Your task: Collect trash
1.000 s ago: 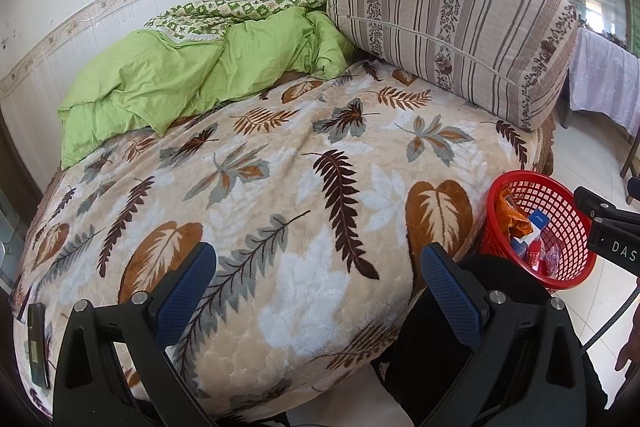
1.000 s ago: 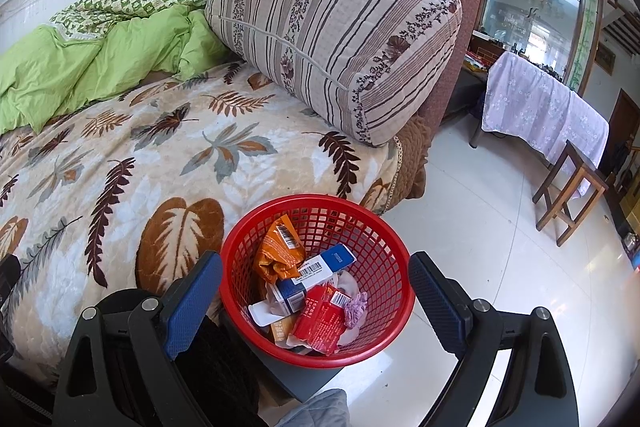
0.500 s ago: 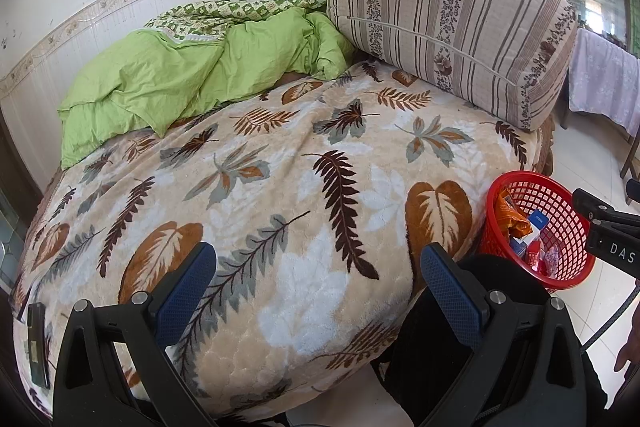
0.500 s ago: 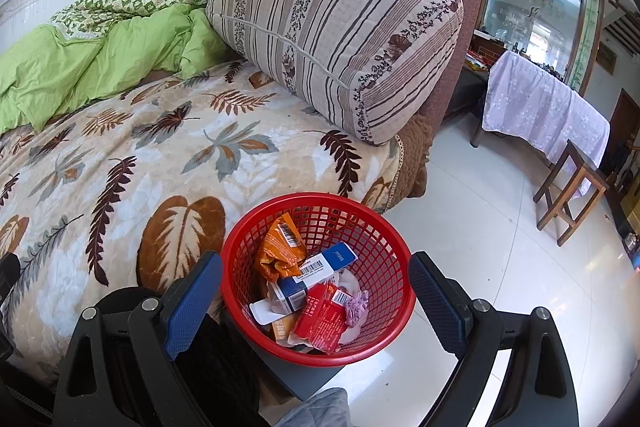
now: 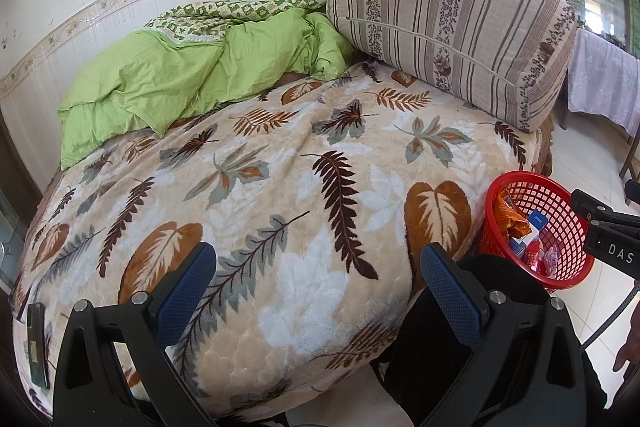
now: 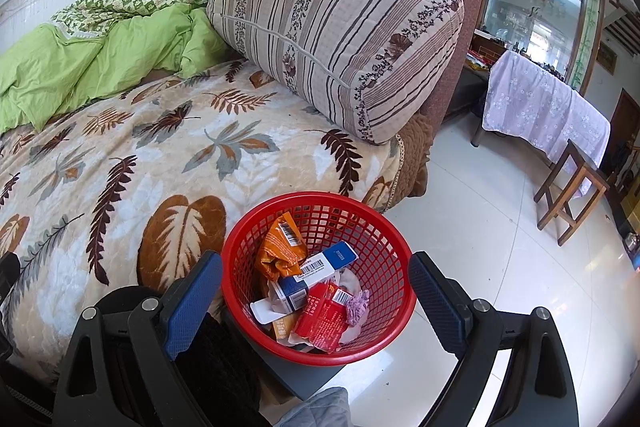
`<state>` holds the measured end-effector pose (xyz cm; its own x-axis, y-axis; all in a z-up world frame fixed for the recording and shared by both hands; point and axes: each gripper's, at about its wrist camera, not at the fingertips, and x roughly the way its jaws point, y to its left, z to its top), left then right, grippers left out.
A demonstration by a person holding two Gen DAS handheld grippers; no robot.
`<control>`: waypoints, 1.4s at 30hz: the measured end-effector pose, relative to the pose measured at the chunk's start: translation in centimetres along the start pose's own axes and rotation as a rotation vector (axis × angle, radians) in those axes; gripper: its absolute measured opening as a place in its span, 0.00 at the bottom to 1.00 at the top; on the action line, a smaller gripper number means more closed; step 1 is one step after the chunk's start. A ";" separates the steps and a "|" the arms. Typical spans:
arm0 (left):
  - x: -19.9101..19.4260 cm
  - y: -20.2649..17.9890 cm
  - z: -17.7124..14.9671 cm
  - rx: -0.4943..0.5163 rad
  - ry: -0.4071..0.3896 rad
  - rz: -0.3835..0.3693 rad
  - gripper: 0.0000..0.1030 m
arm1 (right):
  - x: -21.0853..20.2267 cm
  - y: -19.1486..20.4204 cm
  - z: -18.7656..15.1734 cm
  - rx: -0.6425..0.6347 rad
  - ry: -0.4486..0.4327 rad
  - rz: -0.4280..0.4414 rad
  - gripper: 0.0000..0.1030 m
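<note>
A red mesh basket [image 6: 376,227] stands beside the bed, holding an orange wrapper [image 6: 280,247], a blue and white box [image 6: 328,261], a red packet [image 6: 322,319] and crumpled paper. My right gripper [image 6: 316,291] hangs open and empty just above the basket. The basket also shows in the left wrist view [image 5: 560,211], at the right. My left gripper [image 5: 316,287] is open and empty over the front of the leaf-patterned blanket [image 5: 280,187]. The right gripper's black body [image 5: 608,231] shows at the right edge of the left wrist view.
A green quilt [image 5: 180,83] and a striped bolster [image 5: 452,31] lie at the back of the bed. A dark phone-like object [image 5: 36,343] lies at the bed's left edge. A wooden stool [image 6: 572,187] and a cloth-covered table [image 6: 544,111] stand on the tiled floor.
Almost nothing has moved; the right wrist view has shifted very slightly over the basket. Both grippers stay open.
</note>
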<state>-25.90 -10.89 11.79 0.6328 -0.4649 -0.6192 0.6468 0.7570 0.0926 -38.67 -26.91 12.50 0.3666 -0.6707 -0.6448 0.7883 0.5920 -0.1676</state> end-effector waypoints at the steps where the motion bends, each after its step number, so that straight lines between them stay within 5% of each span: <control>1: 0.0 0.0 0.0 0.000 0.000 0.001 0.99 | 0.0 0.0 0.0 0.000 0.000 0.000 0.92; 42: 0.0 0.0 -0.2 -0.012 0.006 -0.006 0.99 | 0.4 0.8 0.4 -0.028 0.003 0.013 0.92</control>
<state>-26.01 -10.79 11.61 0.6262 -0.4669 -0.6244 0.6454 0.7597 0.0791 -37.69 -26.86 12.38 0.3752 -0.6616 -0.6492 0.7693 0.6130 -0.1800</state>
